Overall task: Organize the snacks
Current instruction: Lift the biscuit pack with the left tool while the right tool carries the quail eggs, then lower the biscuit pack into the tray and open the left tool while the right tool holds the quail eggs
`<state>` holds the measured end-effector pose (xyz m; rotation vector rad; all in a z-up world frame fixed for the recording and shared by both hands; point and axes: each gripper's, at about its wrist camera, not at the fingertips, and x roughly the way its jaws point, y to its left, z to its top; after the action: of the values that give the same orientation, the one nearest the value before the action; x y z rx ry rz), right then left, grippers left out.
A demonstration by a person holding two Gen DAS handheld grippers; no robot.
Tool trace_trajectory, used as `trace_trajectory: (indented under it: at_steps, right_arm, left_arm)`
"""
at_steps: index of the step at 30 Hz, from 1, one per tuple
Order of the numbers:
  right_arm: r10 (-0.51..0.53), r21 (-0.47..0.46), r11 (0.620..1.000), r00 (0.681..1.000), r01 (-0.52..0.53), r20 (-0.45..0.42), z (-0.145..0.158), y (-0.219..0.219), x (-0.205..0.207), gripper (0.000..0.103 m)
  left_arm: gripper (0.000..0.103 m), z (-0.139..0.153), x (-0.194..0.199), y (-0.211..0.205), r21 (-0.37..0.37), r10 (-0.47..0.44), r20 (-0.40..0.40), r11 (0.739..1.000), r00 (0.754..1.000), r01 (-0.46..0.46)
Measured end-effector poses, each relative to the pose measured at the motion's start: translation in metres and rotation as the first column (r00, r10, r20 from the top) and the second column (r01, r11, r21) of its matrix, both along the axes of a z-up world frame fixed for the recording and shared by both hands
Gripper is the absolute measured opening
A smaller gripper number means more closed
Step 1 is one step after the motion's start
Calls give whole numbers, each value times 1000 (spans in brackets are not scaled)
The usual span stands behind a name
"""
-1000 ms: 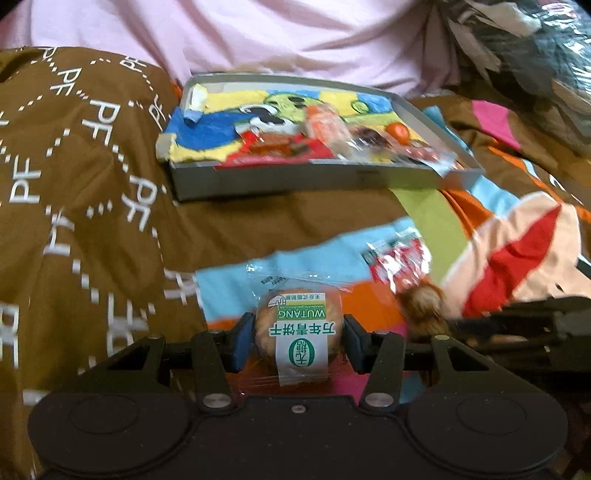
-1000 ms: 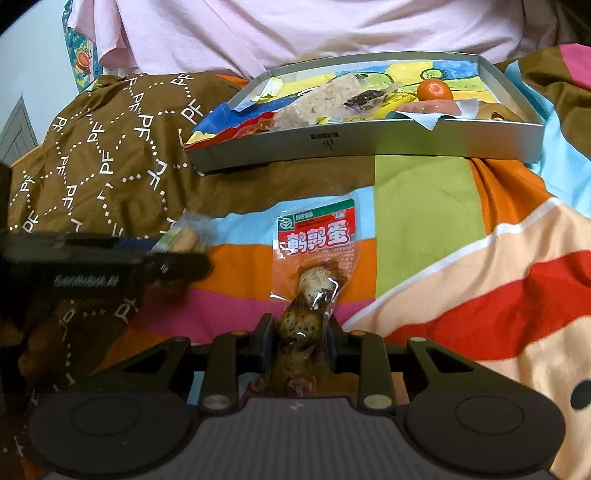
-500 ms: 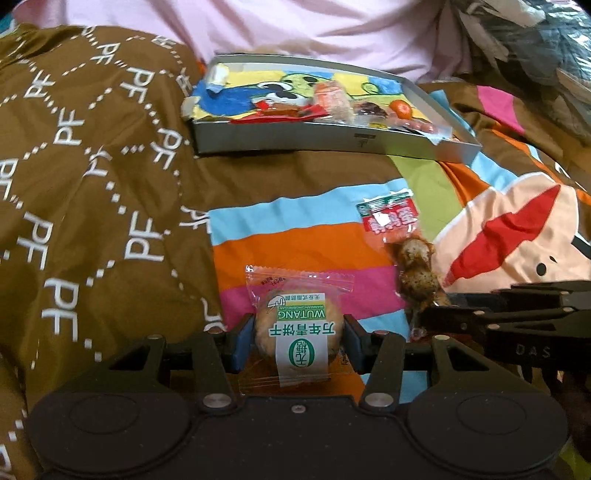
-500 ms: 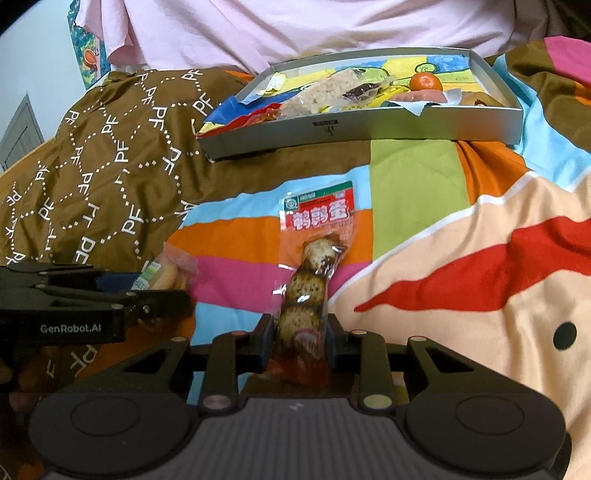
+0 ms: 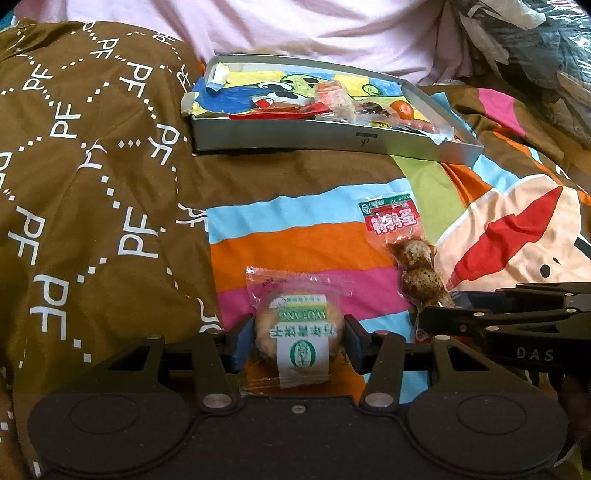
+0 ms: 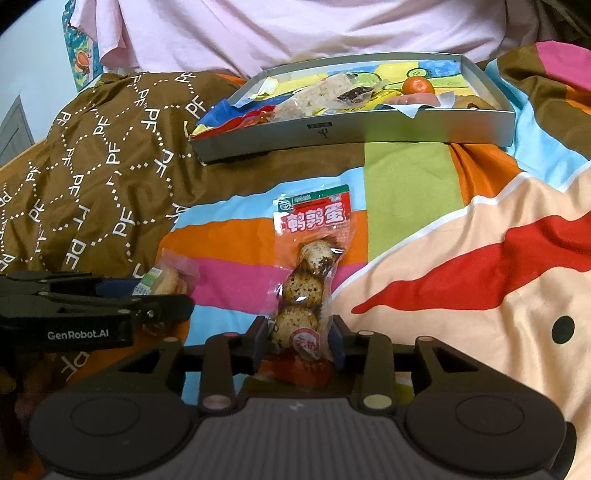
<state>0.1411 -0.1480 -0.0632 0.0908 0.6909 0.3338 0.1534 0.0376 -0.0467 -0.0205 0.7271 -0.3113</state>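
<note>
My left gripper (image 5: 299, 339) is shut on a round biscuit pack (image 5: 295, 328) with a green and white label, low over the striped bedspread. My right gripper (image 6: 299, 339) is shut on the lower end of a red quail egg pack (image 6: 310, 273), which lies along the bedspread. The egg pack also shows in the left wrist view (image 5: 402, 240), with the right gripper (image 5: 436, 314) at its near end. The biscuit pack (image 6: 166, 278) and left gripper (image 6: 173, 299) show at the left of the right wrist view. A shallow grey box (image 5: 332, 138) holding several snacks sits farther back.
The box (image 6: 354, 127) holds a rice cracker bar (image 6: 314, 96), a small orange (image 6: 417, 86), red wrappers and a sausage. A brown quilt (image 5: 92, 184) with white letters lies at the left. A person in a pink shirt (image 6: 295, 29) sits behind the box.
Both grippers have drawn back from the box, each with its pack, and sit lower over the bedspread. The box looks farther away.
</note>
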Motion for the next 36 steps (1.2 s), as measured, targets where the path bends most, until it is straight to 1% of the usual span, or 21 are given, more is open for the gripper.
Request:
trace_trajectory:
  at_steps: [1, 3, 5, 8, 10, 12, 16, 18, 20, 23, 26, 30, 34, 36]
  right_arm:
    - [-2, 0, 1000, 1000, 2, 2, 0, 0, 1, 49]
    - [-2, 5, 1000, 1000, 2, 2, 0, 1, 5, 60]
    - [2, 4, 1000, 1000, -2, 3, -1, 3, 9, 65]
    - [12, -9, 1000, 1000, -12, -4, -3, 8, 15, 67]
    - [19, -21, 1000, 1000, -19, -1, -4, 11, 16, 63]
    - [34, -38, 999, 999, -34, 2, -4, 15, 16, 51]
    - [45, -76, 996, 999, -44, 22, -3, 21, 11, 48]
    - [47, -84, 995, 998, -45, 32, -2, 21, 9, 46]
    - [49, -98, 994, 998, -44, 45, 0, 21, 7, 45]
    - [71, -160, 985, 995, -59, 75, 5, 25, 1, 42]
    - [103, -252, 965, 988, -71, 116, 10, 31, -8, 40]
    - [141, -354, 932, 977, -76, 161, 14, 38, -18, 37]
    - [183, -448, 891, 961, -73, 207, 14, 45, -27, 36]
    - [209, -503, 862, 949, -66, 234, 13, 48, -33, 35]
  left_arm:
    - [54, 0, 0, 0, -1, 1, 2, 1000, 1000, -1]
    - [57, 1, 2, 0, -4, 3, 11, 1000, 1000, -3]
    - [59, 1, 4, 1, -14, 5, 19, 1000, 1000, -5]
    - [61, 0, 12, 1, -32, 10, 17, 999, 1000, -10]
    - [61, -1, 15, -1, -30, 2, 12, 1000, 1000, -1]
    - [60, 0, 14, -5, -12, -18, 3, 1000, 1000, 18]
    - [55, 1, 10, -10, 39, -42, -19, 998, 999, 43]
    - [52, 1, 7, -9, 33, -44, -25, 998, 999, 45]
    - [51, 2, 5, -10, 34, -47, -24, 998, 999, 48]
    - [50, 3, 2, -10, 22, -47, -21, 999, 999, 47]
    - [50, 4, -1, -9, -9, -46, -12, 999, 999, 46]
    - [50, 12, -8, -9, -34, -33, 36, 999, 999, 34]
    - [50, 22, -14, -9, -61, -10, 92, 998, 996, 16]
    - [50, 28, -16, -11, -66, -3, 122, 998, 993, 11]
